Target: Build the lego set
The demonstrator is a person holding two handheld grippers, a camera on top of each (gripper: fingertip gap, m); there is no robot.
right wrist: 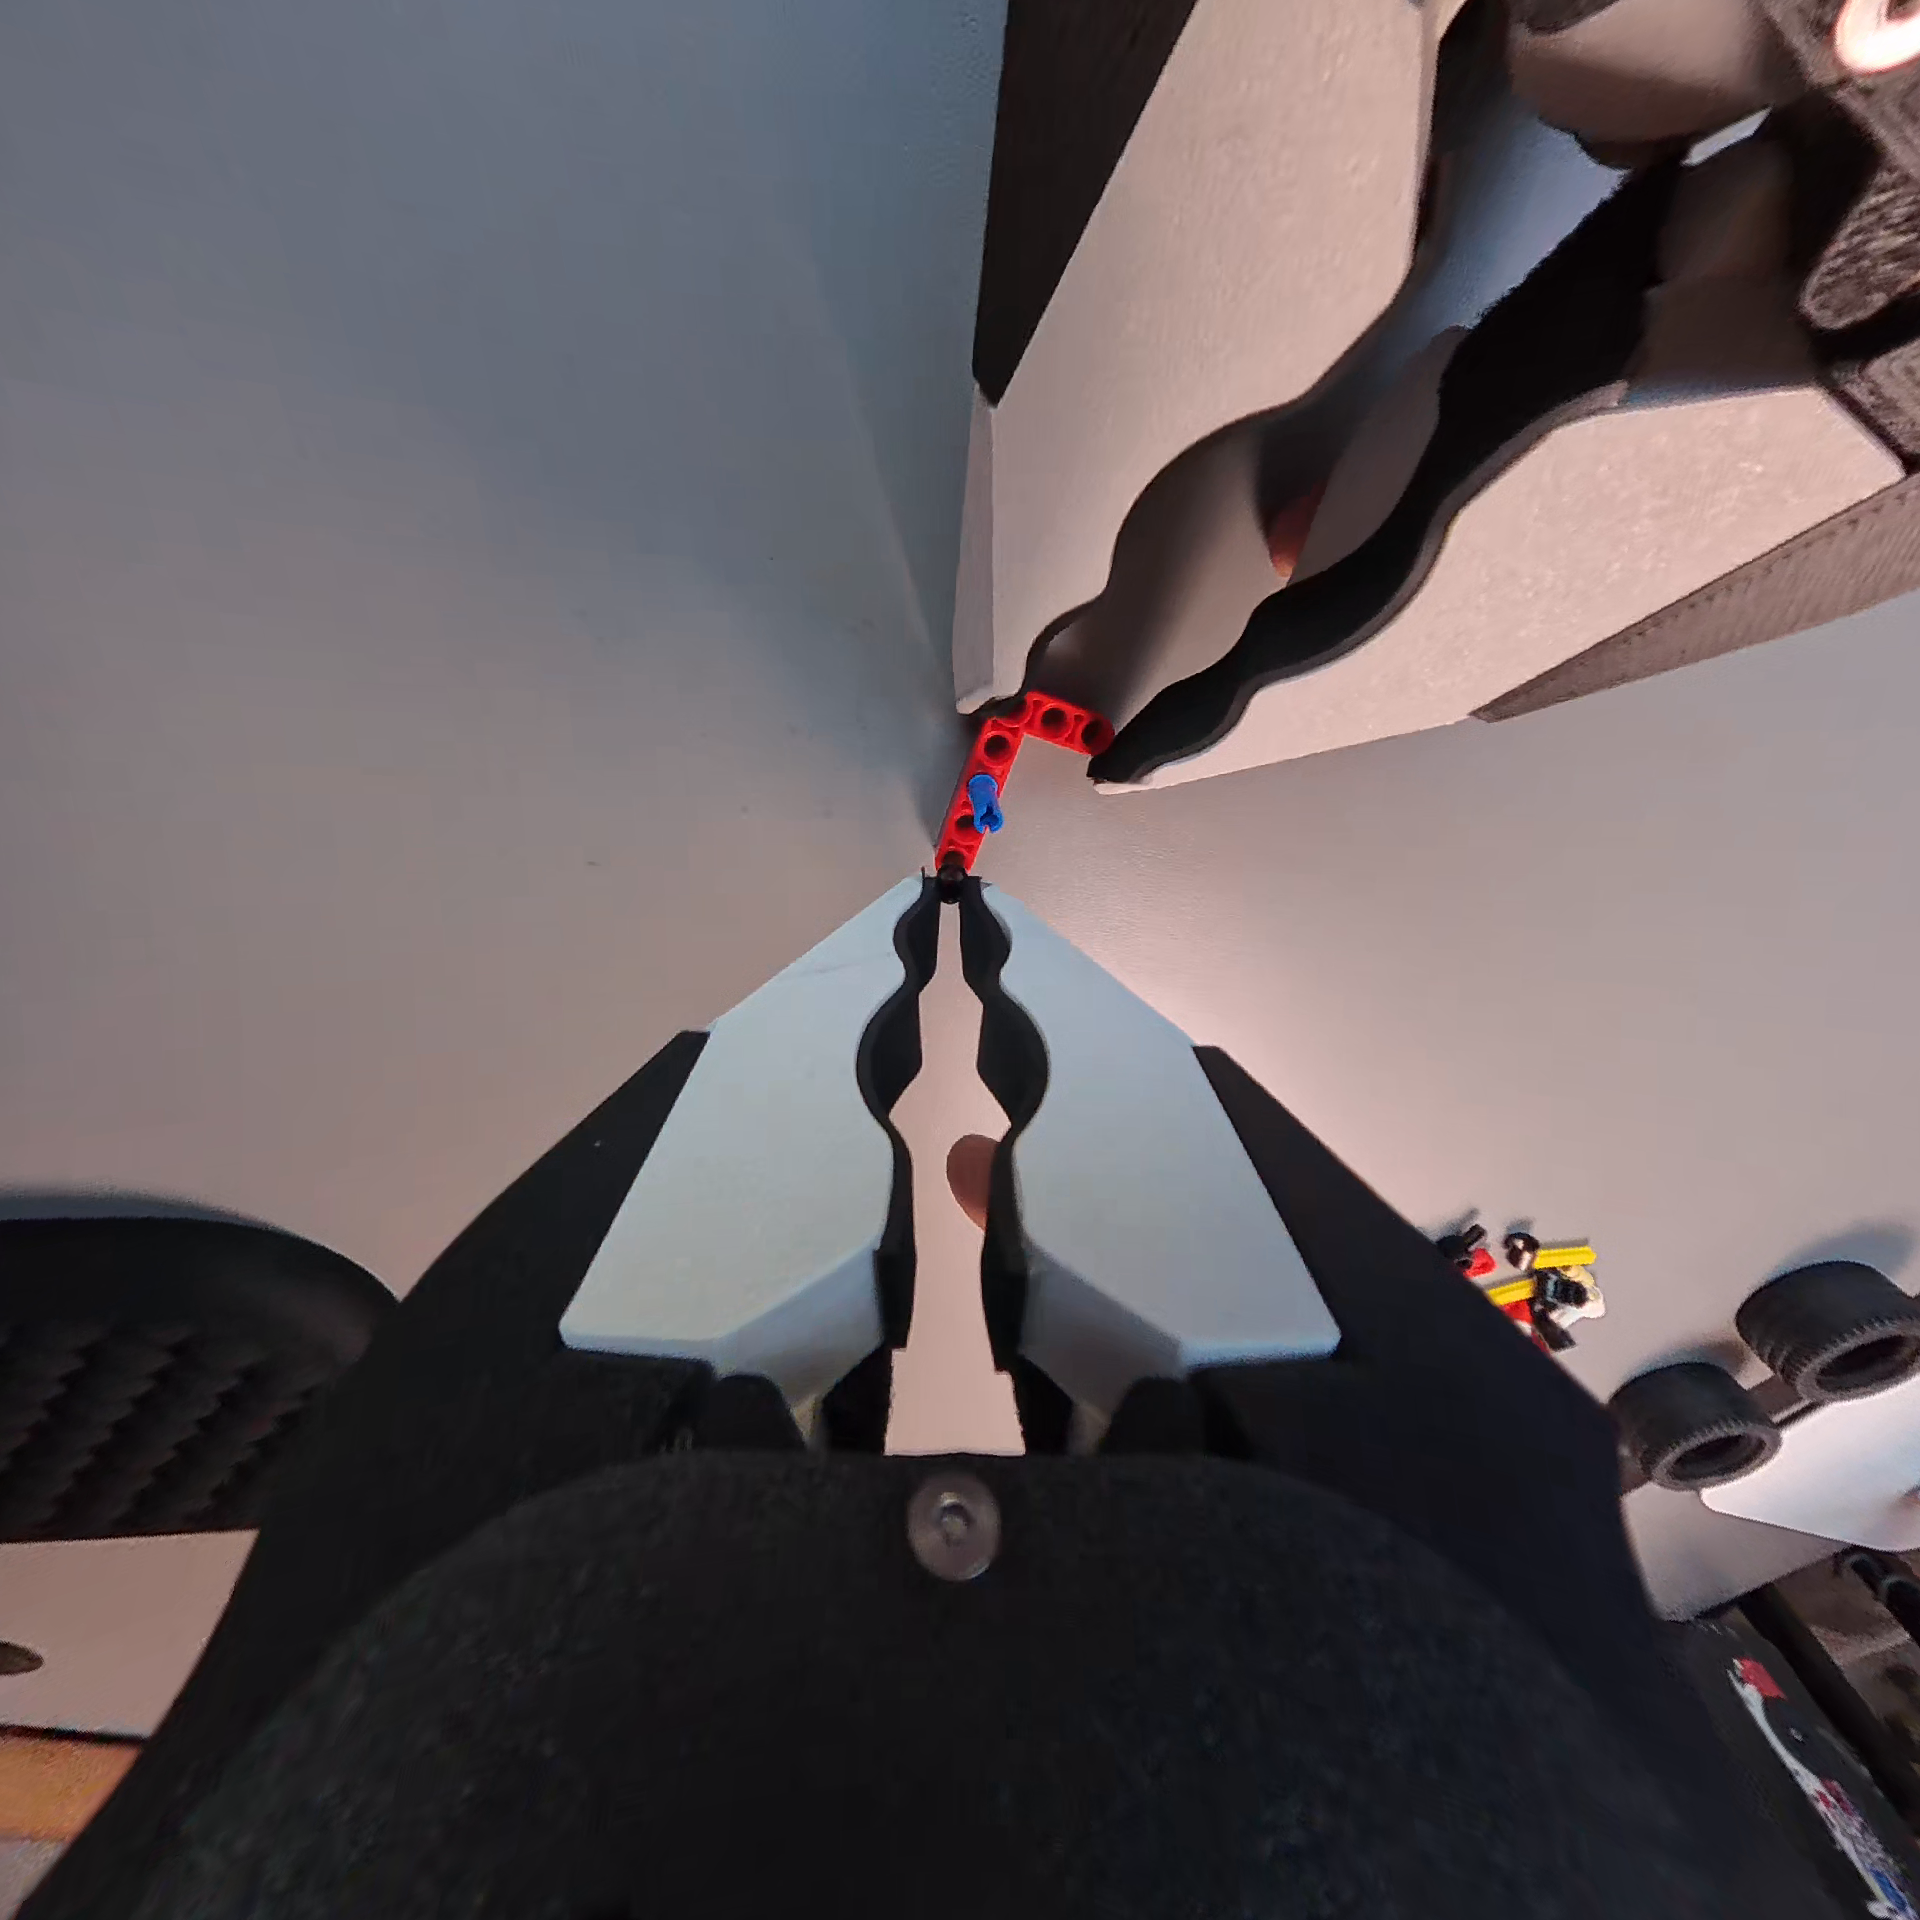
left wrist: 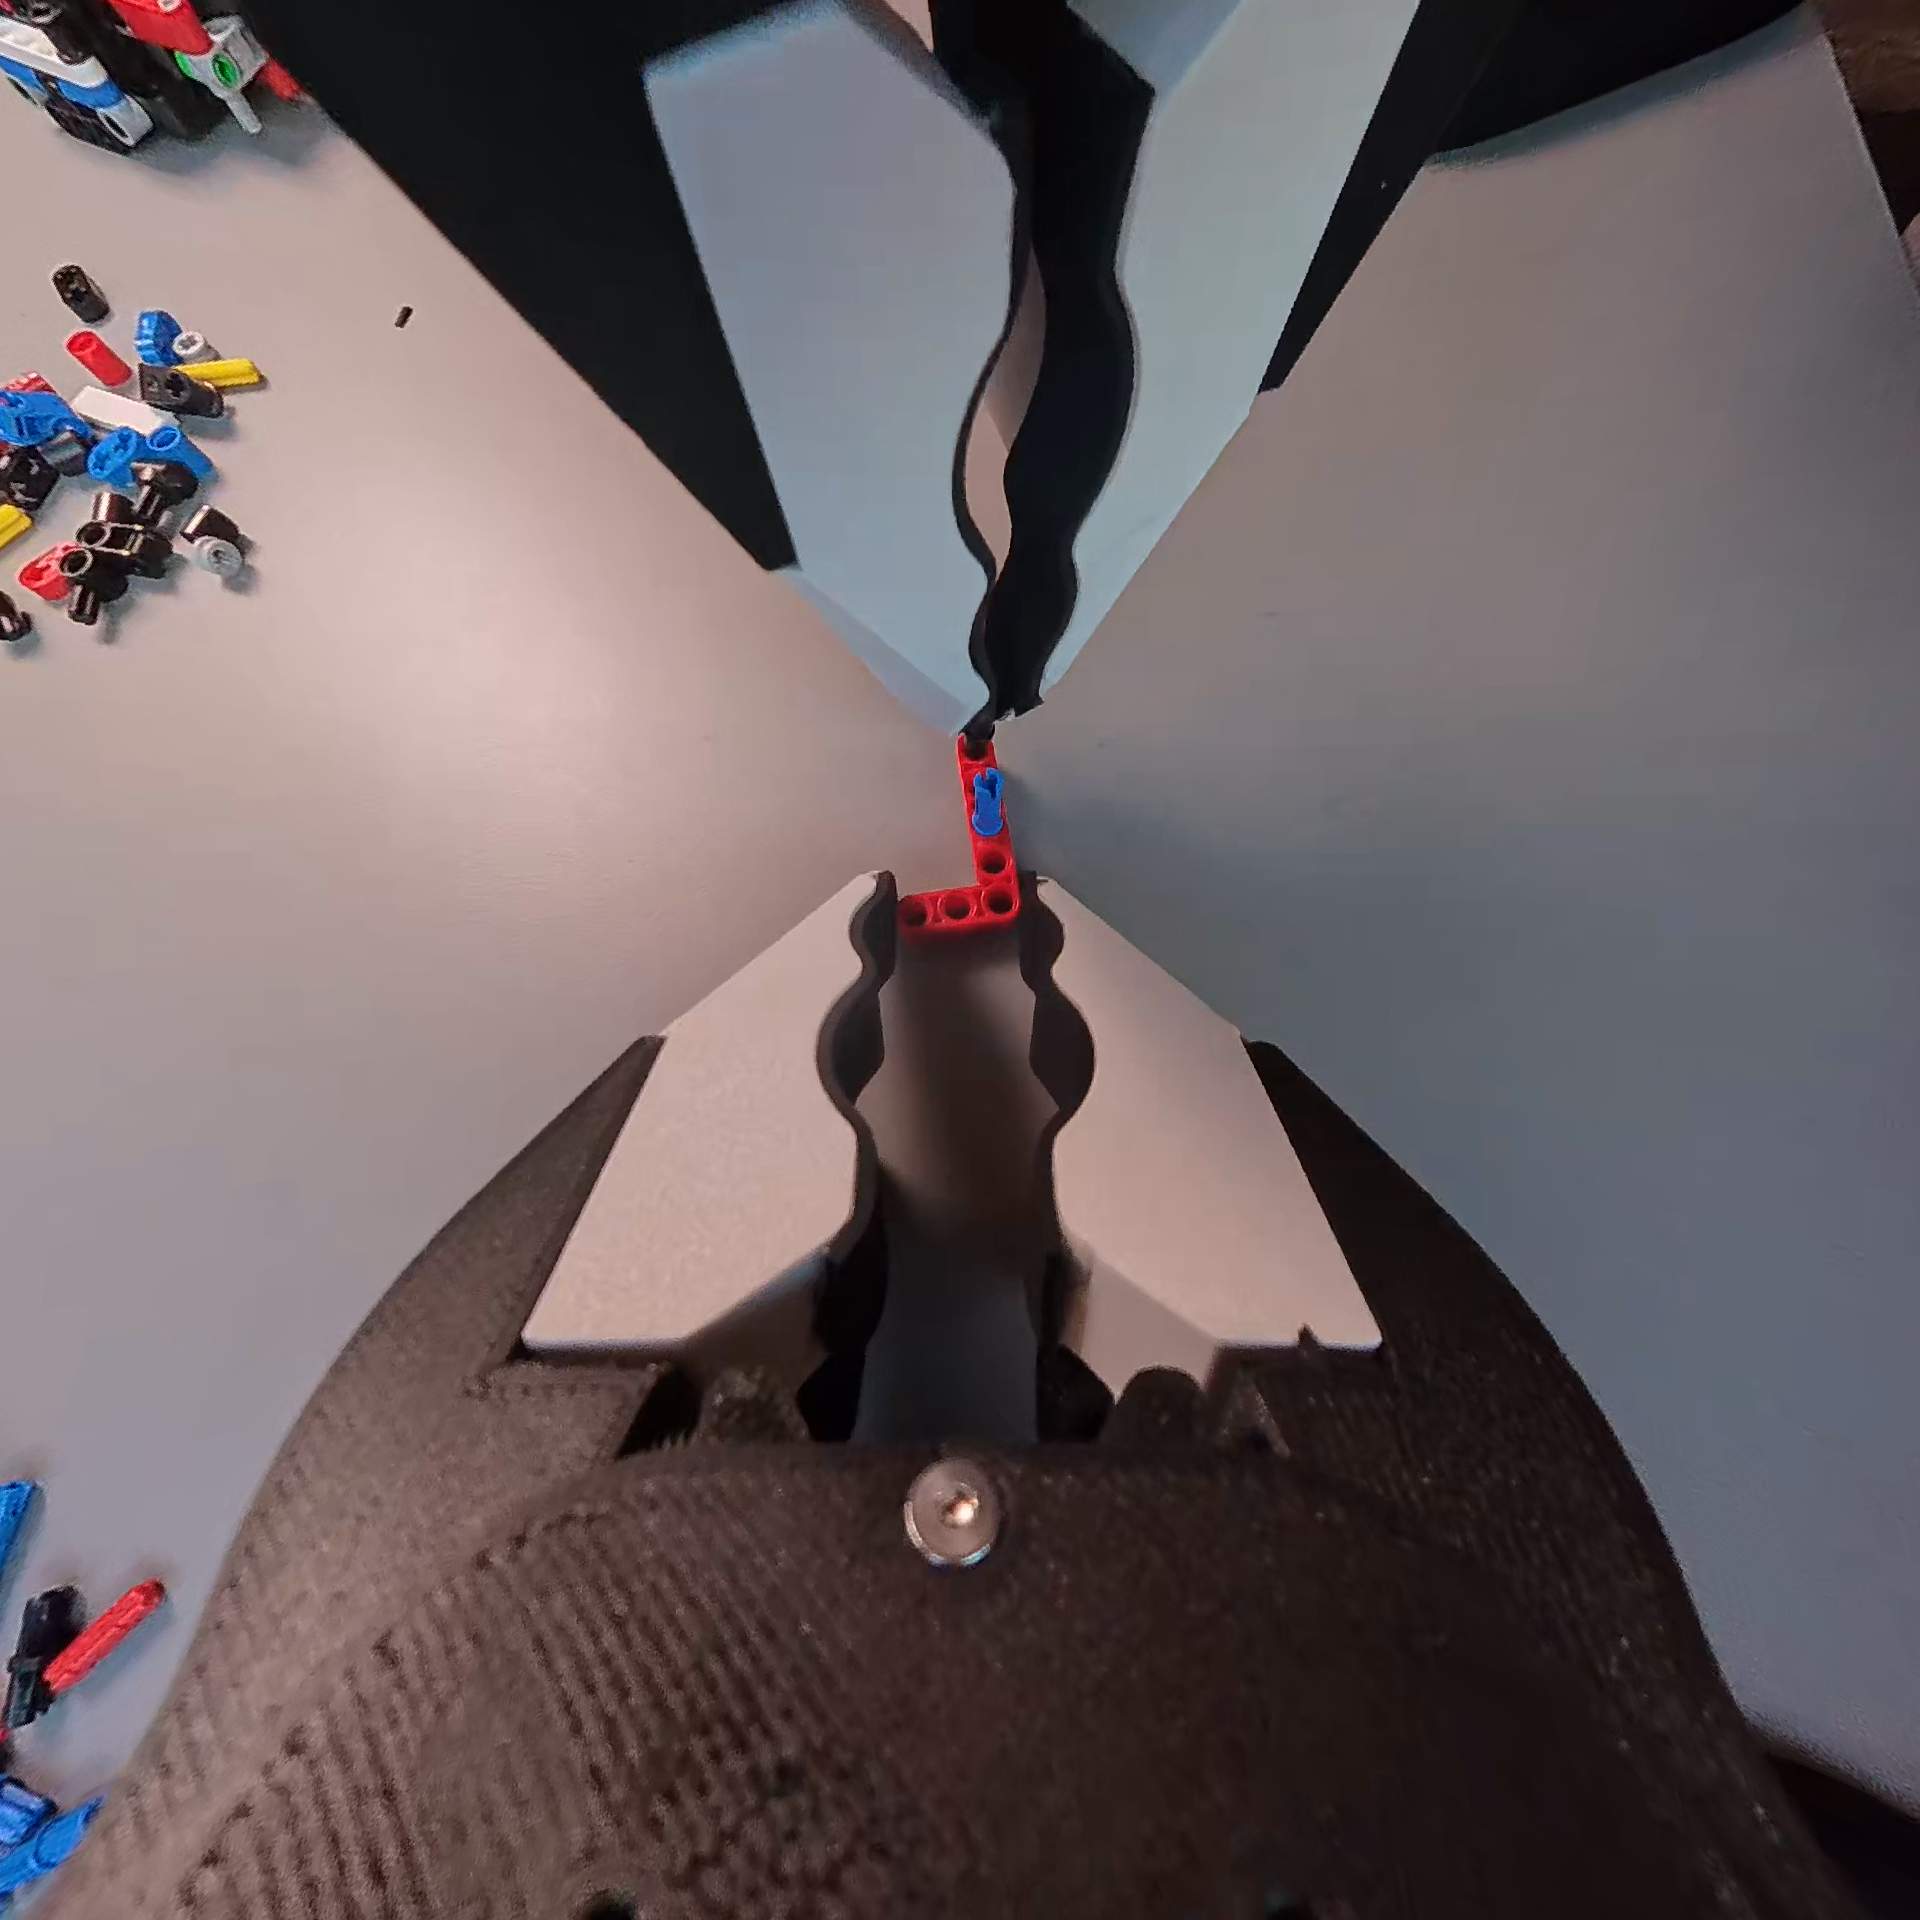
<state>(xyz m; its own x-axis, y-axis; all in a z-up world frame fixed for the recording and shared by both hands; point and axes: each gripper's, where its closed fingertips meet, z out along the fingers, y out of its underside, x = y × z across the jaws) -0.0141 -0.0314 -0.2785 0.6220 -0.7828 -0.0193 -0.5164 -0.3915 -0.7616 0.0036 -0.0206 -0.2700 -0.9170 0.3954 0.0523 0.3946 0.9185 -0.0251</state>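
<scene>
A red L-shaped beam [left wrist: 982,873] is held above the grey table [left wrist: 520,831]. My left gripper [left wrist: 956,906] is shut on its short arm, and shows in the right wrist view [right wrist: 1049,740] at upper right. A blue pin [left wrist: 987,802] sticks out of the long arm, and also shows in the right wrist view [right wrist: 983,802] on the beam [right wrist: 987,764]. My right gripper [right wrist: 951,889] is shut on a small black pin [right wrist: 951,883] at the end hole of the long arm. It comes in from the top of the left wrist view [left wrist: 992,719], where the black pin [left wrist: 975,744] barely shows.
Loose small pieces [left wrist: 114,457] lie at the left, a part-built model [left wrist: 114,73] at the top left, more pieces [left wrist: 73,1662] at the lower left. Black tyres [right wrist: 1829,1351] on a white sheet and a few pieces [right wrist: 1538,1283] lie to my right. The tips of both grippers are at nearly the same place. The part-built model [left wrist: 114,73] is about equally far from each gripper, around 30 cm.
</scene>
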